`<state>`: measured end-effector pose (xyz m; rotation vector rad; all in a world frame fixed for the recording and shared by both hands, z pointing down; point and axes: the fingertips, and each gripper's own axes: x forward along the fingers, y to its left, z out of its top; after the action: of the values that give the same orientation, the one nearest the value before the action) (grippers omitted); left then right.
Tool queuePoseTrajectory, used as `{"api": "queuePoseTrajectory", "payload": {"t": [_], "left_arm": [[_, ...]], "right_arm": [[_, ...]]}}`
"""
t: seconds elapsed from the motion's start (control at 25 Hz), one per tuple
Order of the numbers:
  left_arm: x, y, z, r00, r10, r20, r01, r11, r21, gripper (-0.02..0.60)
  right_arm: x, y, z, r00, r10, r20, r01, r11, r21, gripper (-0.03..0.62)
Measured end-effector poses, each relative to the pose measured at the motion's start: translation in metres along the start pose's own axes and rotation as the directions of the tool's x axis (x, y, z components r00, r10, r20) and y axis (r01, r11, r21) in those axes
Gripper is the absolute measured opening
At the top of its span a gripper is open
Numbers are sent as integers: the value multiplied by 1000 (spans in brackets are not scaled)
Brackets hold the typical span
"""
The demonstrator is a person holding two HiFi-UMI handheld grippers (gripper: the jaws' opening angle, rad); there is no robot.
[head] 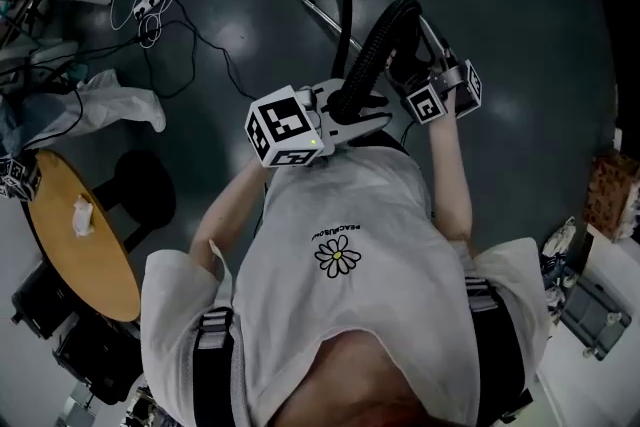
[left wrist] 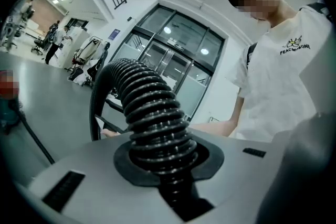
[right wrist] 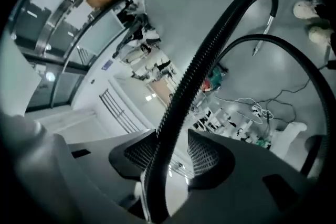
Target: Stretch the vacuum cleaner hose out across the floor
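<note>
As seen from overhead, held up in front of a white T-shirt [head: 340, 315] with a daisy print: black vacuum cleaner hose [head: 378, 33], round in section, ribbed along its length like a tight spring, with a dull plastic sheen. Rises from the left claw [head: 352, 113], arches over in a narrow loop and drops to the right claw [head: 405, 67] just beside it. Runs on as a smoother black length toward the top edge, above a dark grey, glossy floor [head: 500, 15]; hard to follow to its end in the dim light.

Left gripper view: left claw [left wrist: 164, 159] closed on the hose [left wrist: 152, 113], smooth dark pads [left wrist: 126, 161] pressed against the ribs on both sides, pale grey matt jaws around them. Bends away upward and over to the left.

Right gripper view: right claw [right wrist: 169, 155] standing open, hose [right wrist: 195, 73] passing through the gap, lying against one pad, with clear space before the other. Cross-hatched, rubbery-looking pads [right wrist: 206, 157].

Elsewhere: white cube [head: 285, 127] with square black markers on the left claw; round wooden table [head: 85, 255] at the left; thin cables [head: 165, 10] looped on the floor.
</note>
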<state>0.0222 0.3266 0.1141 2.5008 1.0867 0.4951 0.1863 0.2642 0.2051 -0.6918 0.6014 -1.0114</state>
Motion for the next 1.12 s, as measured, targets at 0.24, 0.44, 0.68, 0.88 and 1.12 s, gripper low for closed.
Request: {"api": "queuePoseTrajectory", "payload": {"t": [0.24,0.44,0.68,0.88,1.12], "left_arm": [[9,-29,-30,990,7,-142,11,992,125,83],[4,-34,-36,991,13,-135,3,993,121,84],[2,-30,-35,991,43,-128,-19,983,181,84],[12,-41,-30,994,15,-109,6,981,196,84],[-7,-52,-61,981,-7,-196,53,972,230,84]], "right_arm": [[17,-3,17,1000,-15,13,14,995,104,181],[54,6,-4,992,1,-125,13,994,109,181],[107,23,-54,969,-24,-246,38,998,54,181],[119,50,-99,921,115,-373,-85,992,94,181],[125,33,-160,728,-164,-666,129,986,-102,181]]}}
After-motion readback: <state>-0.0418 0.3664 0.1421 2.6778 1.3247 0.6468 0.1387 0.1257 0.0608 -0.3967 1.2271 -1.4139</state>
